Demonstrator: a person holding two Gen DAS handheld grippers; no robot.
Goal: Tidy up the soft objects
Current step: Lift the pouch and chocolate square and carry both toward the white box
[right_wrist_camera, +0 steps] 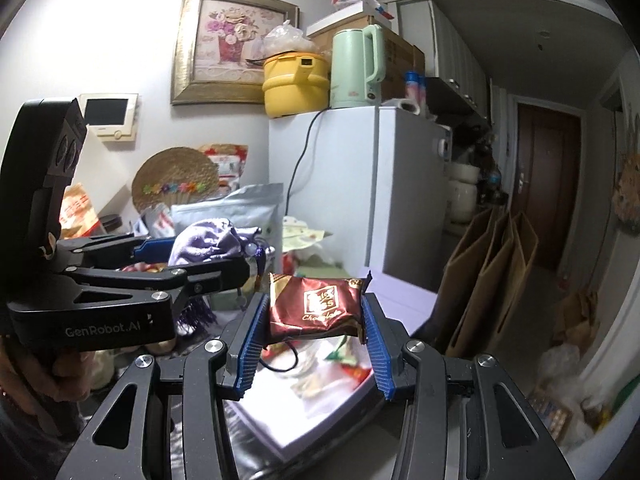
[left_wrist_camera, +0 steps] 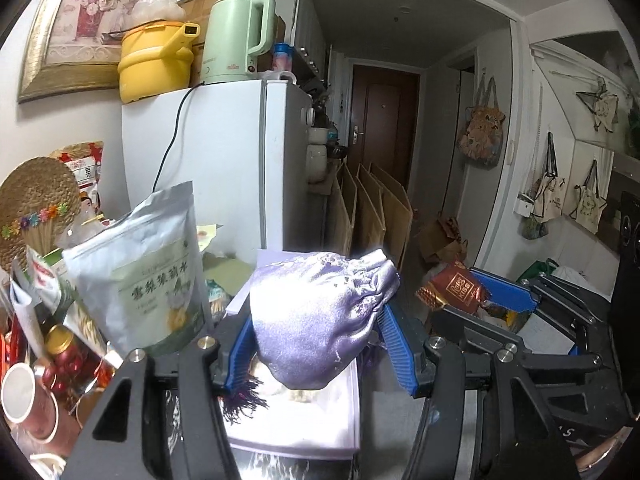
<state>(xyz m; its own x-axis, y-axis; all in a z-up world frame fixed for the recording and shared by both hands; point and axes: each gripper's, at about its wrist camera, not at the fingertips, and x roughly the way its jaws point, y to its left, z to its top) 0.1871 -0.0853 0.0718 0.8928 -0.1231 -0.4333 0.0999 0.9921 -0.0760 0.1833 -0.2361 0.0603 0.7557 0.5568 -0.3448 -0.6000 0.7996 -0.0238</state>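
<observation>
My left gripper (left_wrist_camera: 320,344) is shut on a shiny lilac drawstring pouch (left_wrist_camera: 316,316) and holds it above a pale lilac box (left_wrist_camera: 296,424). The pouch (right_wrist_camera: 204,242) and the left gripper (right_wrist_camera: 192,268) also show at the left of the right wrist view. My right gripper (right_wrist_camera: 316,320) is shut on a dark red chocolate snack packet (right_wrist_camera: 316,308), held above a white box (right_wrist_camera: 320,400). That packet (left_wrist_camera: 452,288) shows at the right of the left wrist view, between blue fingers (left_wrist_camera: 504,292).
A silver-green pouch bag (left_wrist_camera: 148,276) stands at the left among jars, a mug (left_wrist_camera: 24,404) and packets. A white fridge (left_wrist_camera: 216,168) stands behind with a green kettle (left_wrist_camera: 236,36) and yellow pot (left_wrist_camera: 156,64). Brown paper bags (right_wrist_camera: 492,276) line the hallway floor.
</observation>
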